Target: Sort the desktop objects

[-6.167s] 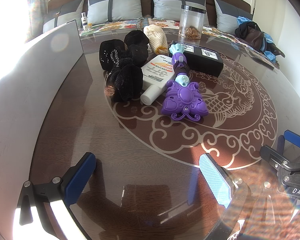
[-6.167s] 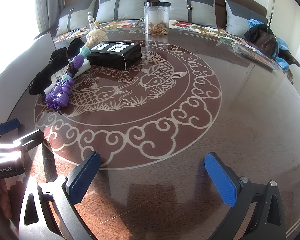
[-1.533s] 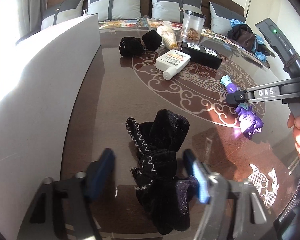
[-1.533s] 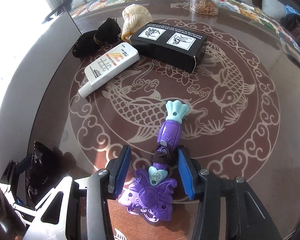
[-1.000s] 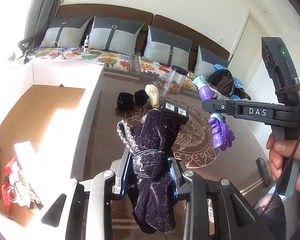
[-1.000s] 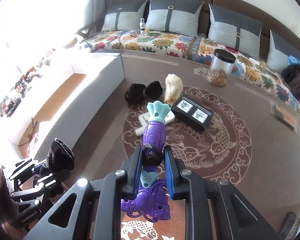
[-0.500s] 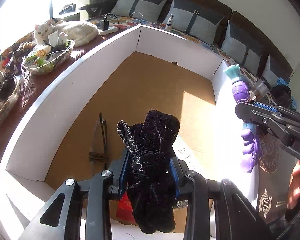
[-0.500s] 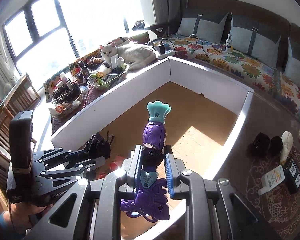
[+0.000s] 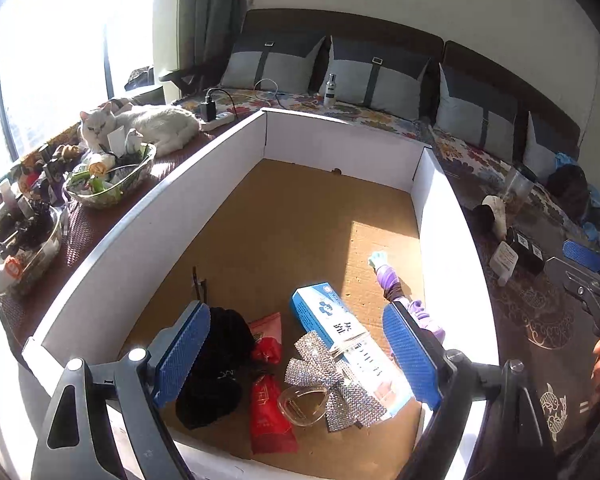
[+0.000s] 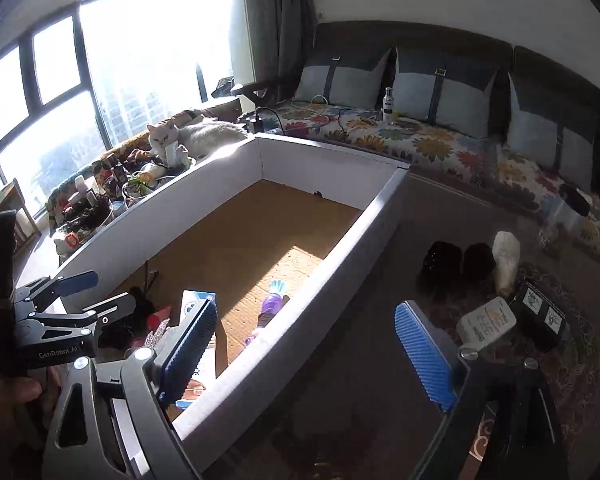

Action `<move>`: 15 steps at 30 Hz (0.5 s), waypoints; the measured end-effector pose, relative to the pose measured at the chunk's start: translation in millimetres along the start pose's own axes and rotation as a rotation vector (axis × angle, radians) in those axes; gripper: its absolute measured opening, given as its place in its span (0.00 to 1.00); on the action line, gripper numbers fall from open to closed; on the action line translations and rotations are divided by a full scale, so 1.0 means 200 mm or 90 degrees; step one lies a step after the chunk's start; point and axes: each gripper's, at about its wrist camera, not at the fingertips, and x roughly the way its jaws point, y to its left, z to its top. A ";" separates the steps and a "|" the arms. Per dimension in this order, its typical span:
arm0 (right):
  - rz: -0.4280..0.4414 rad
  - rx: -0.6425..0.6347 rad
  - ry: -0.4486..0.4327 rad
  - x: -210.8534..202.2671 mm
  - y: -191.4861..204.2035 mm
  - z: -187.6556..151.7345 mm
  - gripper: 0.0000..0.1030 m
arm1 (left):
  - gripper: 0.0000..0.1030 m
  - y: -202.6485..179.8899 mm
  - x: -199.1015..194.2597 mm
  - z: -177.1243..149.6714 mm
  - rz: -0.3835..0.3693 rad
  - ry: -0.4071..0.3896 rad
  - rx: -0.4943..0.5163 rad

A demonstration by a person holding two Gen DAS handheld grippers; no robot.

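Tools both spread and empty, left tool point(image 9: 296, 354) over the box point(image 9: 160, 216), right tool point(image 10: 306, 344) at its wall; I next reach the tube point(image 10: 486, 322) on the counter point(image 10: 380, 380), squarely.

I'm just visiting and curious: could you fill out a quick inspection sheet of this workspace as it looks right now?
Surface: brown patterned table.
Job's things: black fabric item and purple toy lie inside the white box; white tube, black box, two black items still on table.
Clutter: blue carton, silver bow, red packets in box.
Grippers: left gripper open, right gripper open, both empty.
Cables: charger cable on sofa.
Surroundings: white cat, window, cushions.
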 end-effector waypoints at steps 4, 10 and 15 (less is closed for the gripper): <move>-0.083 0.030 0.027 -0.13 -0.33 -0.26 0.92 | 0.86 -0.26 -0.14 -0.01 -0.077 -0.019 0.037; -0.177 0.106 0.103 -0.25 -0.82 -0.73 0.92 | 0.87 -0.80 -0.25 -0.14 -0.209 0.017 0.140; -0.221 0.125 0.112 -0.34 -1.05 -0.98 0.92 | 0.87 -1.13 -0.07 -0.36 -0.216 0.100 0.184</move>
